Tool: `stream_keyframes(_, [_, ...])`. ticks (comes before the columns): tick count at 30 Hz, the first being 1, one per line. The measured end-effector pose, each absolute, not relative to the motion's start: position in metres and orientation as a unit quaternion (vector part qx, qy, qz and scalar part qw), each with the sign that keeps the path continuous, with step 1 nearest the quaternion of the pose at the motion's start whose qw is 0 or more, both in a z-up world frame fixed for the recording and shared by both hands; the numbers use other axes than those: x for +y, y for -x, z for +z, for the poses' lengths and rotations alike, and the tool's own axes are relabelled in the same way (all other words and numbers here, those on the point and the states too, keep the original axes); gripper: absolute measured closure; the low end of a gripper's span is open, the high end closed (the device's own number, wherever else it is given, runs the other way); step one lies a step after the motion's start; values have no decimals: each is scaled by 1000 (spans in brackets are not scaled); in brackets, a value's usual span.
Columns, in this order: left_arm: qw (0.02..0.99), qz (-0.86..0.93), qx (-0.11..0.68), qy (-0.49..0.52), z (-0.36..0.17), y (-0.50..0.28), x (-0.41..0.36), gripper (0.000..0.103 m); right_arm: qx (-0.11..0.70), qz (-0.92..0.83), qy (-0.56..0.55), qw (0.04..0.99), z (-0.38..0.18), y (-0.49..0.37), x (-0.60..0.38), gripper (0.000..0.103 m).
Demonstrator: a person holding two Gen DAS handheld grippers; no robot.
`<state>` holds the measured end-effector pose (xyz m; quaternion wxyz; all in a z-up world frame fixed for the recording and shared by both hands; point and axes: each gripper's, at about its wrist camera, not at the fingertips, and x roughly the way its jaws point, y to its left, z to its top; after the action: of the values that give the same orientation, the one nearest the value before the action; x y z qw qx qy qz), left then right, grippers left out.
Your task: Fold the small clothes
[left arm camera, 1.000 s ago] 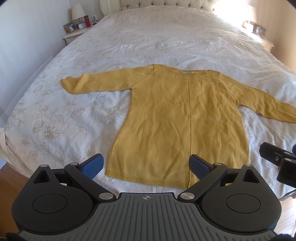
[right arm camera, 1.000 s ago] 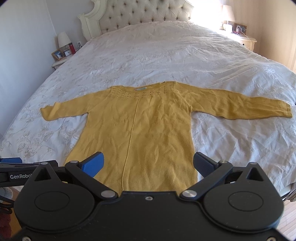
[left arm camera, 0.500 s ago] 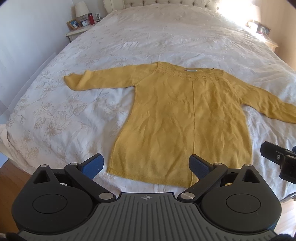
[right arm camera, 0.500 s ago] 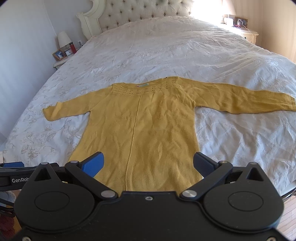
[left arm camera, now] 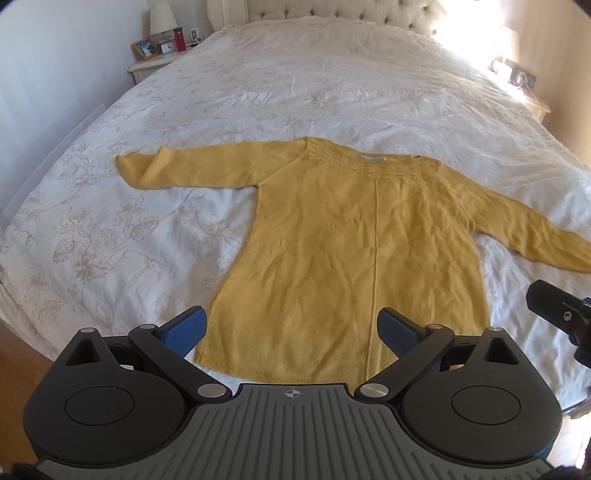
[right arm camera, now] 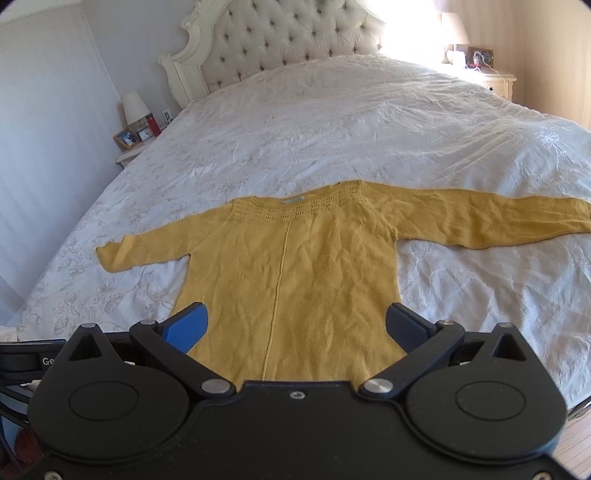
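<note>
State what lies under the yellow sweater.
The yellow sweater lies flat on the bed's white floral cover; whatever lies beneath the garment itself is hidden.

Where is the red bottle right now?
In both views the red bottle stands on the nightstand left of the bed, beside the lamp and clock.

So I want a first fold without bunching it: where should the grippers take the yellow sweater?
Probably the yellow sweater at its two sleeve cuffs, from the outer sides; it lies flat, sleeves spread. Left gripper and right gripper are open.
</note>
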<state>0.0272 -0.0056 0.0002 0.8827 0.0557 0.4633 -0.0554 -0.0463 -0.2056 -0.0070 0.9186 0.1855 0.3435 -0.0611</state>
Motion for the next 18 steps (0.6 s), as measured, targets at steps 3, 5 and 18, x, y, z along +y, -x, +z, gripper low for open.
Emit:
stream_keyframes(3, [892, -63, 445, -47, 5, -40, -7, 3, 327, -73, -185, 924, -3, 37, -210, 1])
stream_keyframes(5, [896, -70, 437, -44, 6, -51, -8, 3, 326, -73, -184, 925, -1, 27, -212, 1])
stream_keyframes(18, [907, -170, 386, 3, -4, -111, -13, 3, 318, -121, -197, 919, -9, -19, -222, 1])
